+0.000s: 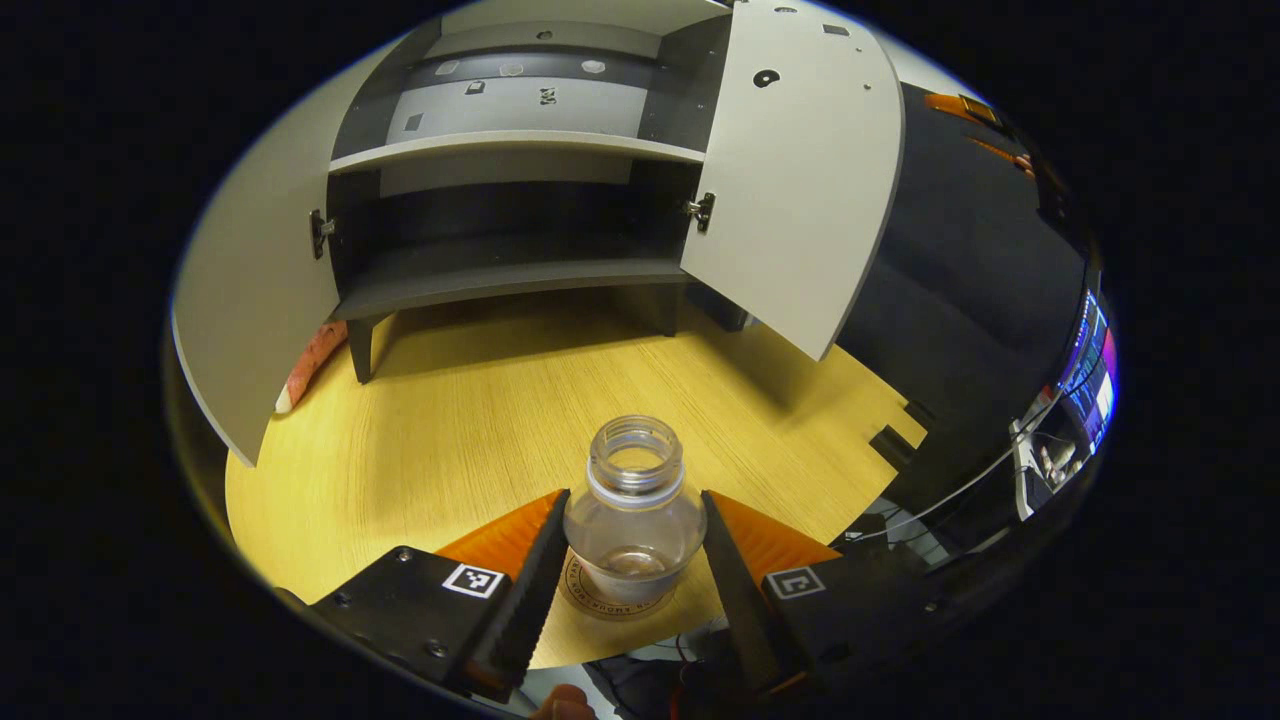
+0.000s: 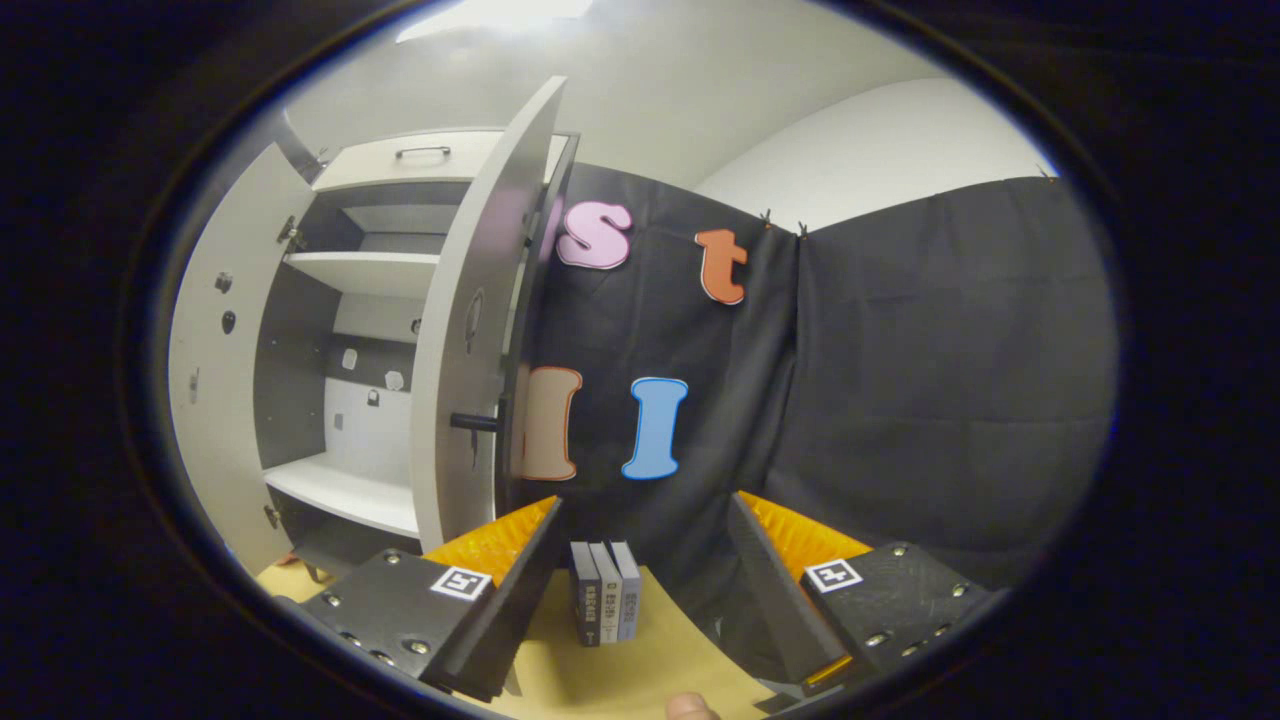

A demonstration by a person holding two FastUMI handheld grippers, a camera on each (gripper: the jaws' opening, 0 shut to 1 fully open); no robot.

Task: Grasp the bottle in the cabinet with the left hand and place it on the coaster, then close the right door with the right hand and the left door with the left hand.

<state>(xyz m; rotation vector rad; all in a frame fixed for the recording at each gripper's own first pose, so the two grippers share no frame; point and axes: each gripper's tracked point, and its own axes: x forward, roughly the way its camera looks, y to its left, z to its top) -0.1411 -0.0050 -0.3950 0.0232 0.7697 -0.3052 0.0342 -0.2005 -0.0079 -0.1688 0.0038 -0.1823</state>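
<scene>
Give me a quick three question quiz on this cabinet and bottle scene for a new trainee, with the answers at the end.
1. True or false: the bottle wears a cap.
2. Multiple choice: where does the bottle stand? A, on the cabinet's lower shelf; B, on the coaster; C, on its side on the table.
3. Fill in: both cabinet doors stand ____.

Key:
1. False, its mouth is bare.
2. B, upright between the left gripper's fingers; whether they press it is unclear.
3. Open: the left door and the right door.
</scene>
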